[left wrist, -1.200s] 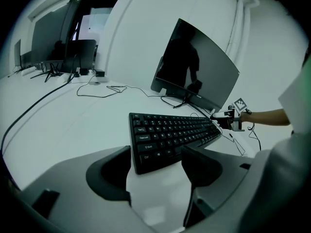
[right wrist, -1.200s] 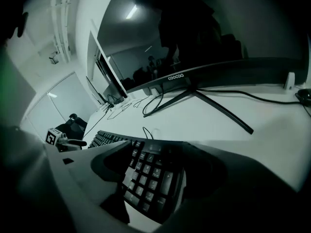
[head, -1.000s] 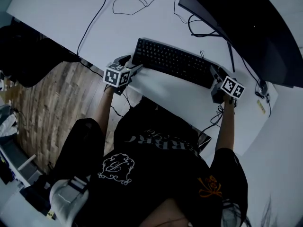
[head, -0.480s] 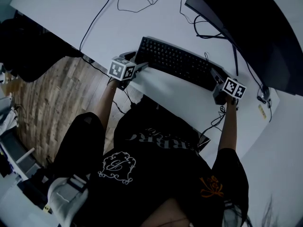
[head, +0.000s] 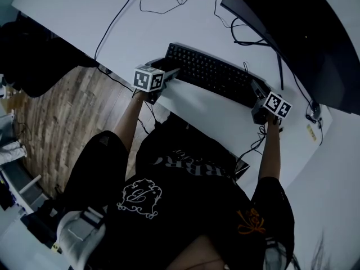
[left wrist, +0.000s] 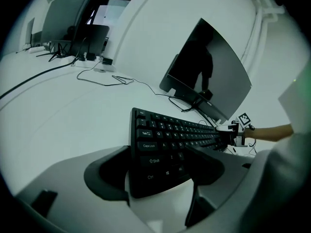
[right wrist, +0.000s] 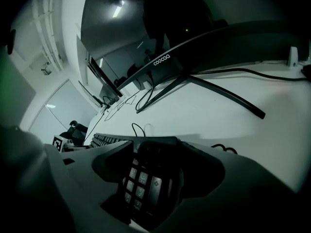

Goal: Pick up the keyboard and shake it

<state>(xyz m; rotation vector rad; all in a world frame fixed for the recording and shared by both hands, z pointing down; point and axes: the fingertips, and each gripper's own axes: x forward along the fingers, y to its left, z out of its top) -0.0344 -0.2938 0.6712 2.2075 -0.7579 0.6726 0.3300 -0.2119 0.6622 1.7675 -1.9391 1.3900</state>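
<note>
Head view: a black keyboard [head: 211,75] is lying on a white desk [head: 112,27]. The left gripper [head: 170,73] is sitting at the keyboard's left end and the right gripper [head: 259,90] at its right end.

Left gripper view: the jaws have just been opening and are standing apart around the keyboard's left end.

Right gripper view: the jaws have just been closing and are pressing on the keyboard's number-pad end.

Left tongs [head: 169,74], angled downward and just opened wide, straddle the left end of the keyboard [head: 212,73]. Right tongs [head: 257,90], likewise angled, have just been closing around its right end, contact unclear.
</note>
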